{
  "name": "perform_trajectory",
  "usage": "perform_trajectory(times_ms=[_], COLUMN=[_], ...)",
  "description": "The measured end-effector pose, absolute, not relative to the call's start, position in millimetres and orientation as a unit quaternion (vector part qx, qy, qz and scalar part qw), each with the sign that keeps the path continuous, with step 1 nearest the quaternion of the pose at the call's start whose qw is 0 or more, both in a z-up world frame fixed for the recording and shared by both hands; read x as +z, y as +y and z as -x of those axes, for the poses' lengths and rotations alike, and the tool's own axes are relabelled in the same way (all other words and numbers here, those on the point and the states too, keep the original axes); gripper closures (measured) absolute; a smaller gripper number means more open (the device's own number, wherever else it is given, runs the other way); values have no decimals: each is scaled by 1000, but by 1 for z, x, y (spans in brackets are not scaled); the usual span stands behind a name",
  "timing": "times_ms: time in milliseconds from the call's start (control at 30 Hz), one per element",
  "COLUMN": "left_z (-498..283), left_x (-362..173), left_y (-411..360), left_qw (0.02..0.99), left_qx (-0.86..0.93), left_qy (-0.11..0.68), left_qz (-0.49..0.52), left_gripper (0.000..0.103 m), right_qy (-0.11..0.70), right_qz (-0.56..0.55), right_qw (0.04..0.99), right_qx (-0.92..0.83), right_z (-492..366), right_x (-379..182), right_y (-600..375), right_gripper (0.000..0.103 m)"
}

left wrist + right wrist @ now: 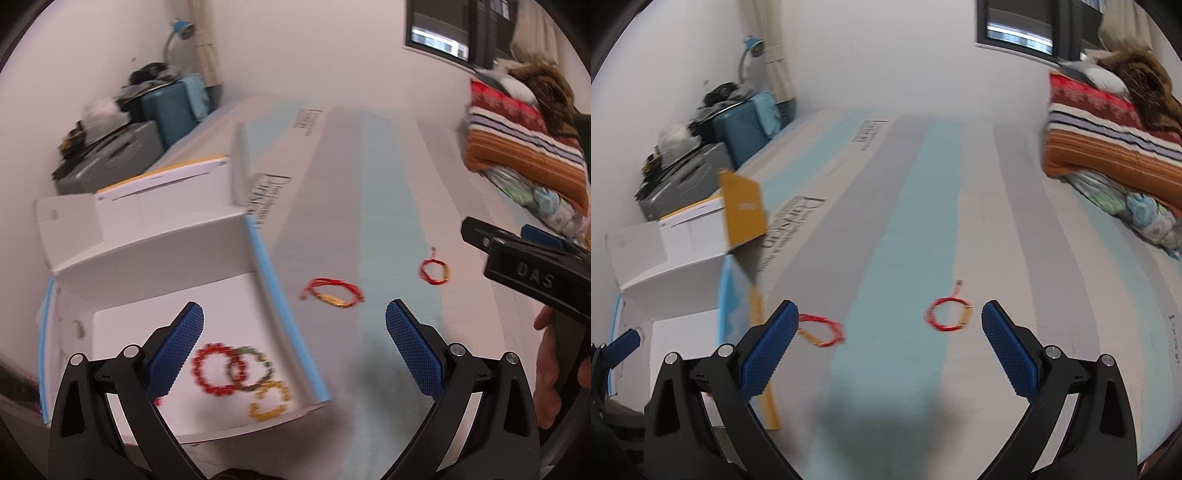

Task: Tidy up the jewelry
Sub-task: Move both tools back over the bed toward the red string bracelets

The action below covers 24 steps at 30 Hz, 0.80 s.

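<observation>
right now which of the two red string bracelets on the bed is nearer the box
The elongated red string bracelet, lying just beside the white box; the rounder red string bracelet sits farther right.

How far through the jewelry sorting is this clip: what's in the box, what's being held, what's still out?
Done: three beaded bracelets, red, dark and yellow, lie in the white box. In hand: nothing; the left gripper and right gripper are both open and empty. Left: two red cord bracelets, the long one and the small one, lie on the striped sheet outside the box.
</observation>
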<state>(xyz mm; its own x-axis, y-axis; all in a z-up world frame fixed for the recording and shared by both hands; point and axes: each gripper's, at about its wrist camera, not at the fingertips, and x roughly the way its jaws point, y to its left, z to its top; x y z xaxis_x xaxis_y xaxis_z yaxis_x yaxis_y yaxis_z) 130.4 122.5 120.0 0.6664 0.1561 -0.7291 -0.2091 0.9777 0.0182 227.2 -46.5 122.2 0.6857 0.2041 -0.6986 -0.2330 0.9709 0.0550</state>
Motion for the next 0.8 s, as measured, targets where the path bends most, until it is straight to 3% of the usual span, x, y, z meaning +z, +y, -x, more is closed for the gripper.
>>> perform_trajectory(times_ms=[433, 800], left_z=[-203, -264], left_x=[78, -1], left_y=[39, 48], left_qw=[903, 879], left_qx=[45, 72], left_qy=[426, 467], left_qz=[27, 58], left_gripper=[6, 6], right_qy=[416, 460], right_qz=[-1, 13], right_qw=[907, 886], right_qx=[59, 61], right_z=[-292, -338], right_x=[64, -4], right_y=[-121, -125], right_gripper=[8, 8])
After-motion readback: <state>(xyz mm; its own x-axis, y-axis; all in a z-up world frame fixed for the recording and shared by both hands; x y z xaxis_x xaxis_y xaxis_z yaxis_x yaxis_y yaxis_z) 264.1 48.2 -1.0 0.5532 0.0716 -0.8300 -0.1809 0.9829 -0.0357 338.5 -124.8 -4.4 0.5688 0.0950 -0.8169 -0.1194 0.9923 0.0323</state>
